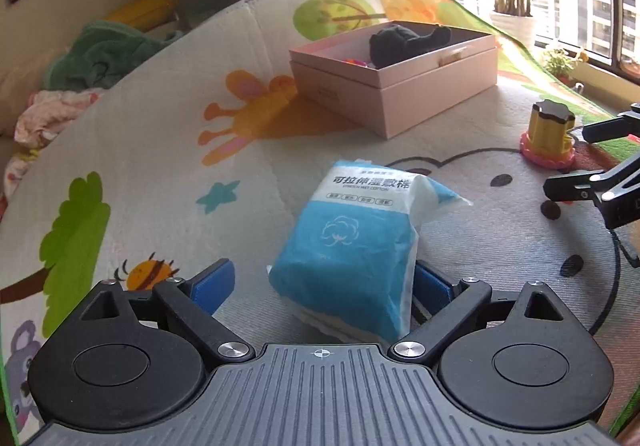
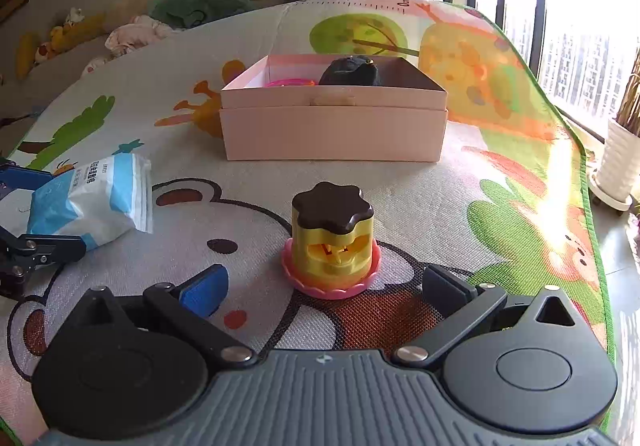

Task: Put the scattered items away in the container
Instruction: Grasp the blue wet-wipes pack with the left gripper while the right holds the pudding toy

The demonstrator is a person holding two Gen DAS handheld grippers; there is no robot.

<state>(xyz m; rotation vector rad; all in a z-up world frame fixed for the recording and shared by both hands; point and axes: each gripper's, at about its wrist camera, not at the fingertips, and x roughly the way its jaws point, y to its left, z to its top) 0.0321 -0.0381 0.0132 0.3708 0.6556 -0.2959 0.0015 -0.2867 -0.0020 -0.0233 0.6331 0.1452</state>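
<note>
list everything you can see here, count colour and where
box: 1, pink, open, far middle of the mat
black item: 1, black, inside the box
pink ring: 1, bright pink, inside the box, mostly hidden by its wall
cotton pack: 1, blue and white, on the mat between the fingers of the left hand-held gripper
toy: 1, yellow with dark brown top and pink base, upright on the mat ahead of the right hand-held gripper
mat: 1, cartoon print with green edge, under everything
green cloth: 1, green, beyond the mat's far left edge
planter: 1, white, by the window
left hand-held gripper: 1, black with blue pads, open around the pack
right hand-held gripper: 1, black with blue pad, open
</note>
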